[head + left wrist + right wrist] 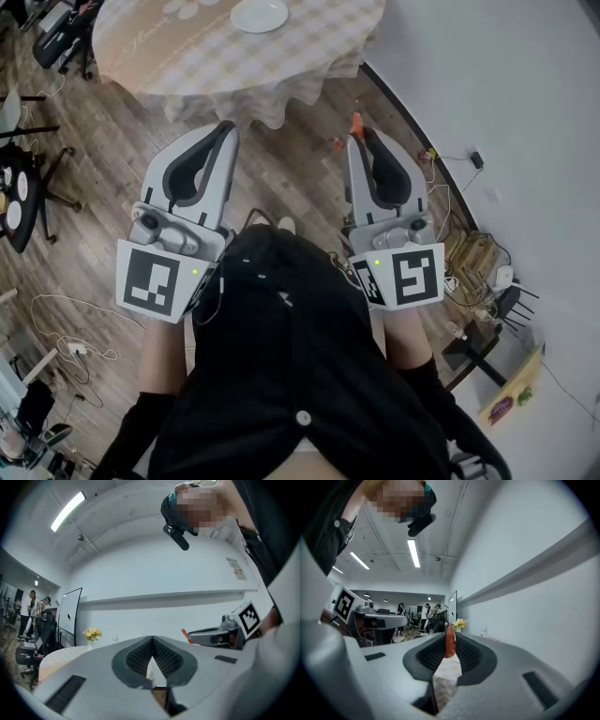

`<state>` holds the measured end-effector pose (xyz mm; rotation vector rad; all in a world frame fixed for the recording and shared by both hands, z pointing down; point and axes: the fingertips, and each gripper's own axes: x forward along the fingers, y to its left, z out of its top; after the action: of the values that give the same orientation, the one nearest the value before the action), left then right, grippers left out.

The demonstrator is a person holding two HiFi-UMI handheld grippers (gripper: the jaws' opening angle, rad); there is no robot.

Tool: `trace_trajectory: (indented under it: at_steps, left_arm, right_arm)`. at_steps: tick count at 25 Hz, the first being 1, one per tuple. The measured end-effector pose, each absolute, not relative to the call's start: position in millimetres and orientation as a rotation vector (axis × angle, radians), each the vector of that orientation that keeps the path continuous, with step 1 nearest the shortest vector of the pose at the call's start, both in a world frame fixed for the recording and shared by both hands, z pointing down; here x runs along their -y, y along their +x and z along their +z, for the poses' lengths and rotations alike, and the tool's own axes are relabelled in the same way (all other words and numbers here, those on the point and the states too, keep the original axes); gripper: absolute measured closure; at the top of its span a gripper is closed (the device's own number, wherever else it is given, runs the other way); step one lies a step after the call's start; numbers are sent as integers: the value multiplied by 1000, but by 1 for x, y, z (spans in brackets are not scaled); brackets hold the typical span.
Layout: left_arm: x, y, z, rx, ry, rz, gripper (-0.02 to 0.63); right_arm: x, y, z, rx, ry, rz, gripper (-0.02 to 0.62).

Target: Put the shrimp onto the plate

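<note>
1. Wooden plank floor (281,178) runs under one round table (187,66) with a checked cloth, beside a white wall (506,75).
2. One shrimp (450,641), slim and orange-red, stands pinched between the jaw tips of the right gripper (359,139), over the floor and well apart from the plate.
3. One white plate (260,15) lies on the table.
4. Of the two grippers, the left gripper (152,639) has its jaws pressed together on nothing.
</note>
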<state>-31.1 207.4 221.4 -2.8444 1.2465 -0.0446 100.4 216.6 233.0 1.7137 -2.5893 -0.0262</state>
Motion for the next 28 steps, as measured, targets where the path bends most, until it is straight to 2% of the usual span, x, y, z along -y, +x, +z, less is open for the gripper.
trace_trajectory:
  at_steps: [28]
  left_arm:
    - [-226, 16, 197, -1335, -2741, 23, 604]
  right_arm:
    - [-228, 142, 220, 2675, 1604, -151, 546]
